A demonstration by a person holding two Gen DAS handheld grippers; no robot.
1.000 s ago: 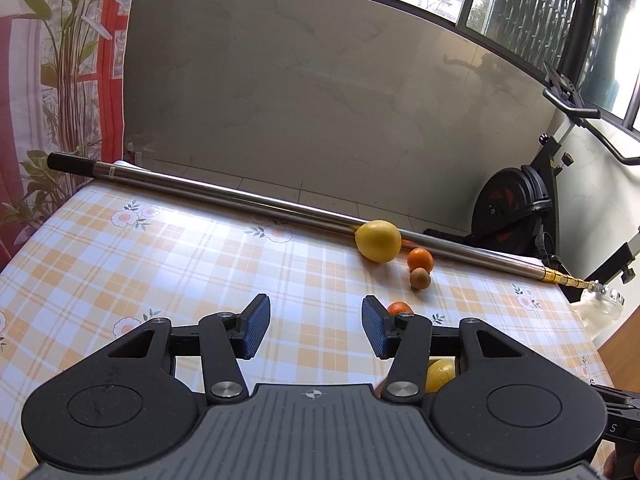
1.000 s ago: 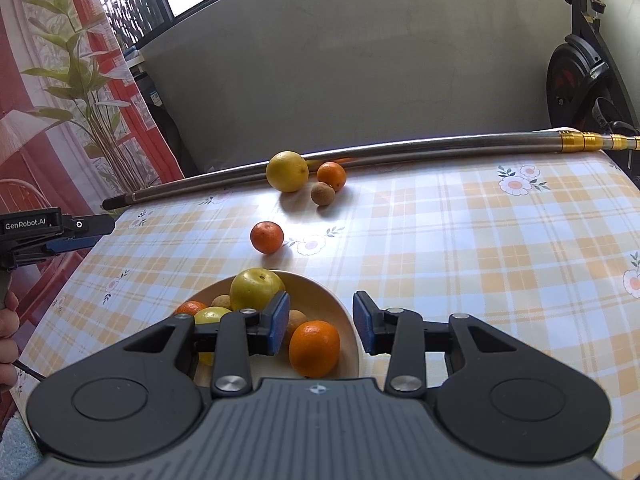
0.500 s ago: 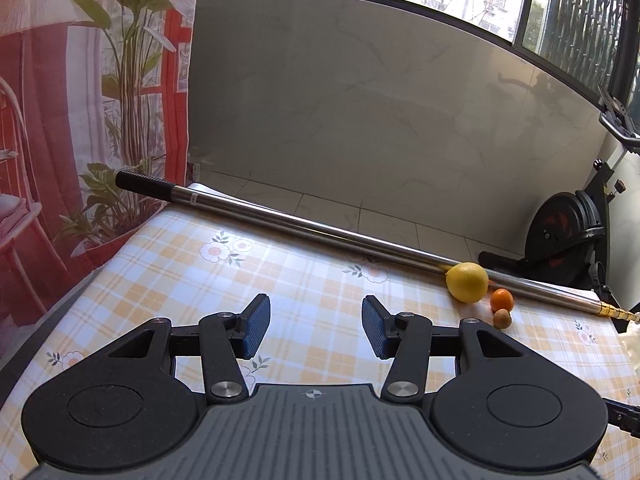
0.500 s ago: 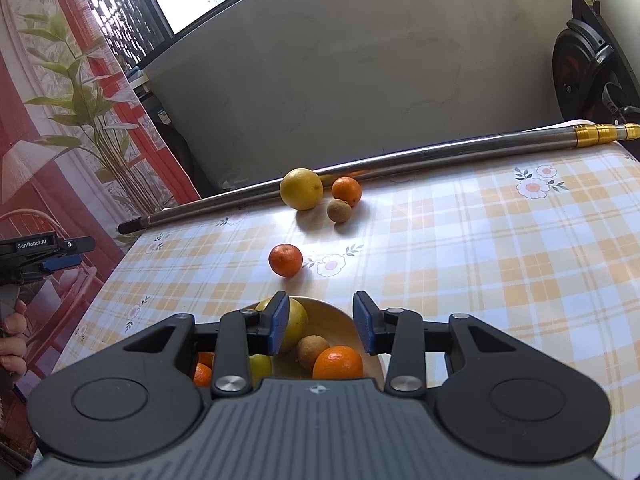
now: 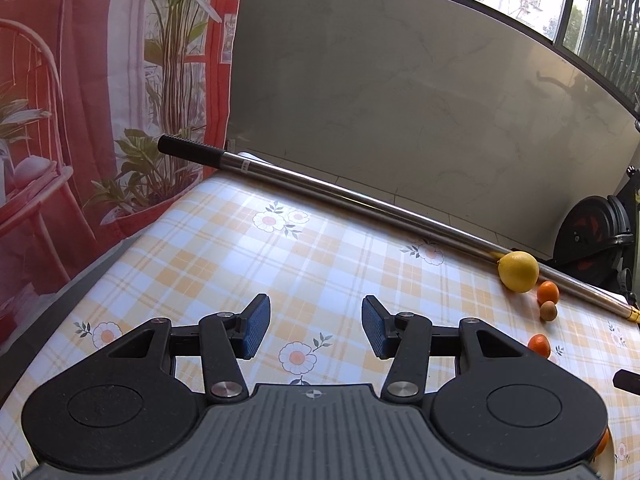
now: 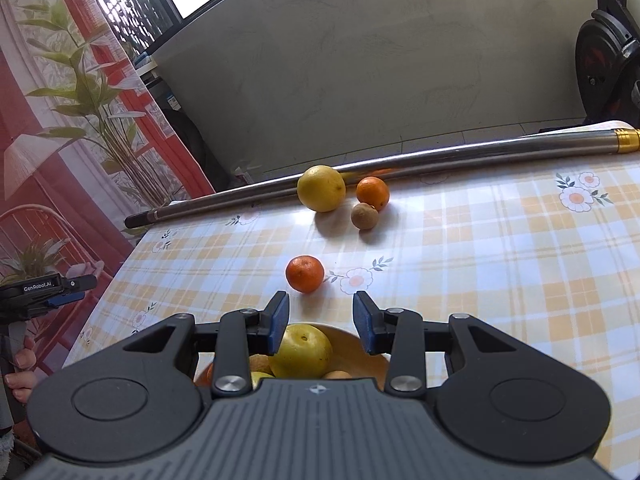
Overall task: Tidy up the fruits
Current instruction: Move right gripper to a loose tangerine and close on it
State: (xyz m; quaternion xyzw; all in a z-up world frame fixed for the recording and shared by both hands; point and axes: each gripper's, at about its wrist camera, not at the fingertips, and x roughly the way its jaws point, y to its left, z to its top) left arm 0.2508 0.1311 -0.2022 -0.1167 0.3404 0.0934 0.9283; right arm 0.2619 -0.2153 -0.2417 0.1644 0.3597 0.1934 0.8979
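Both views have swung since a second ago; right tongs (image 6: 320, 322), wide and empty, face the mandarin (image 6: 305, 273) just ahead at frame centre, nearer than the empty, wide left tongs (image 5: 316, 328).

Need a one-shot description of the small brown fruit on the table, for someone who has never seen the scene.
Find the long metal pole lying across the far edge of the checked tablecloth. Three fruits cluster against it: a big yellow citrus, an orange mandarin, and just in front of them the small brown fruit. It is the smallest, and the only dull brown one.
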